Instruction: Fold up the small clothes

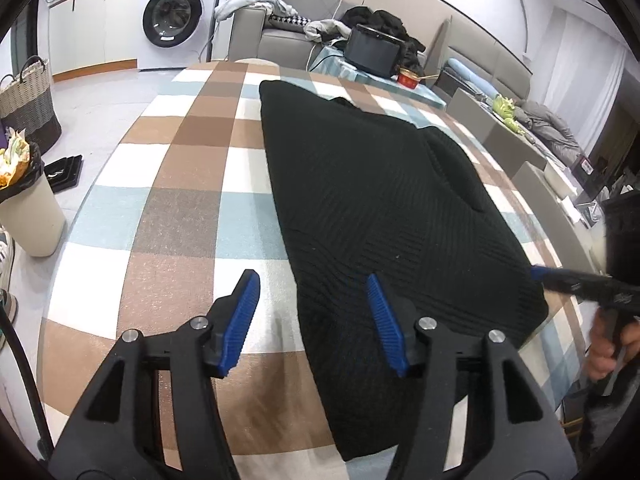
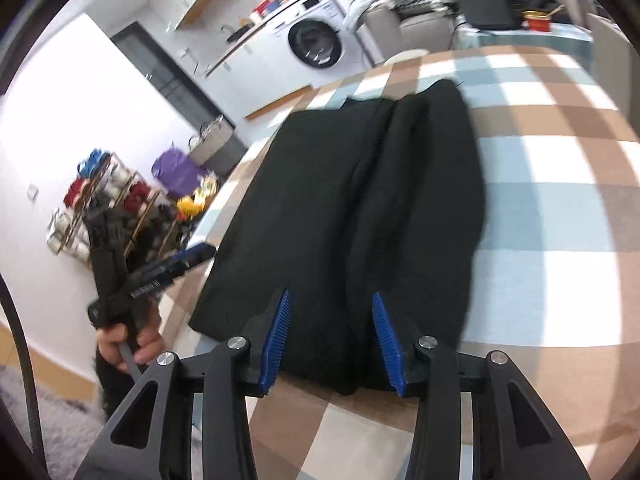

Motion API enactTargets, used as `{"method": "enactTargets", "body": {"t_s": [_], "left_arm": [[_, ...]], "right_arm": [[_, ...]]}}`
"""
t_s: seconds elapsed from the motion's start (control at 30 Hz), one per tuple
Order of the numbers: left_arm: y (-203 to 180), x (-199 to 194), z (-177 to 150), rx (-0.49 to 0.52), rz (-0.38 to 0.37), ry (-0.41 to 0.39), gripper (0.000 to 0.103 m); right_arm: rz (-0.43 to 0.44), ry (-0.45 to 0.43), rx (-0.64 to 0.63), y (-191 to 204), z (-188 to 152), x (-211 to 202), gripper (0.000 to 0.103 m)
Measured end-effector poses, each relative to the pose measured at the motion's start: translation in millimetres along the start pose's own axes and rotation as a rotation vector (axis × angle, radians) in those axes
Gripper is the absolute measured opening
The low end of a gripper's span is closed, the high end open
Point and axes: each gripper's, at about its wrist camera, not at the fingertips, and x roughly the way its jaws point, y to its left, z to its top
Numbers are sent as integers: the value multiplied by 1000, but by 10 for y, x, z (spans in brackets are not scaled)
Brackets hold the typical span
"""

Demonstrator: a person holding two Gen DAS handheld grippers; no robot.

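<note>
A black ribbed knit garment (image 1: 372,200) lies flat on the checked tablecloth (image 1: 176,208), folded lengthwise with a sleeve laid over its right part. My left gripper (image 1: 314,320) is open over the garment's near left edge; its right finger (image 1: 382,316) is above the cloth and its left finger (image 1: 244,316) above the tablecloth. In the right wrist view the same garment (image 2: 360,200) shows a long fold line down its middle. My right gripper (image 2: 331,340) is open over the garment's near edge, with the pads clear of the cloth. Each gripper shows at the edge of the other's view, held by a hand.
The table edge curves away on the left. Beyond it stand a washing machine (image 1: 176,20), a woven basket (image 1: 28,100) and a full bin (image 1: 28,208). A black box (image 1: 374,50) and a red bowl (image 1: 409,77) sit past the far end. A shelf (image 2: 108,200) stands by the wall.
</note>
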Motion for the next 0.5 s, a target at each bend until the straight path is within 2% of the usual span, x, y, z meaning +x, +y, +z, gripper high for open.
{"method": "enactTargets", "body": {"t_s": [0.07, 0.1, 0.37, 0.5], "left_arm": [[-30, -19, -2, 7, 1, -1, 53], [-38, -34, -11, 8, 1, -2, 53], [-99, -118, -97, 21, 6, 2, 53], [-108, -88, -108, 17, 1, 8, 53]], "right_arm": [[-4, 22, -3, -18, 28, 166, 46], [-10, 17, -11, -10, 42, 199, 52], [-106, 48, -83, 83, -1, 207, 54], [-49, 32, -64, 14, -43, 149, 61]]}}
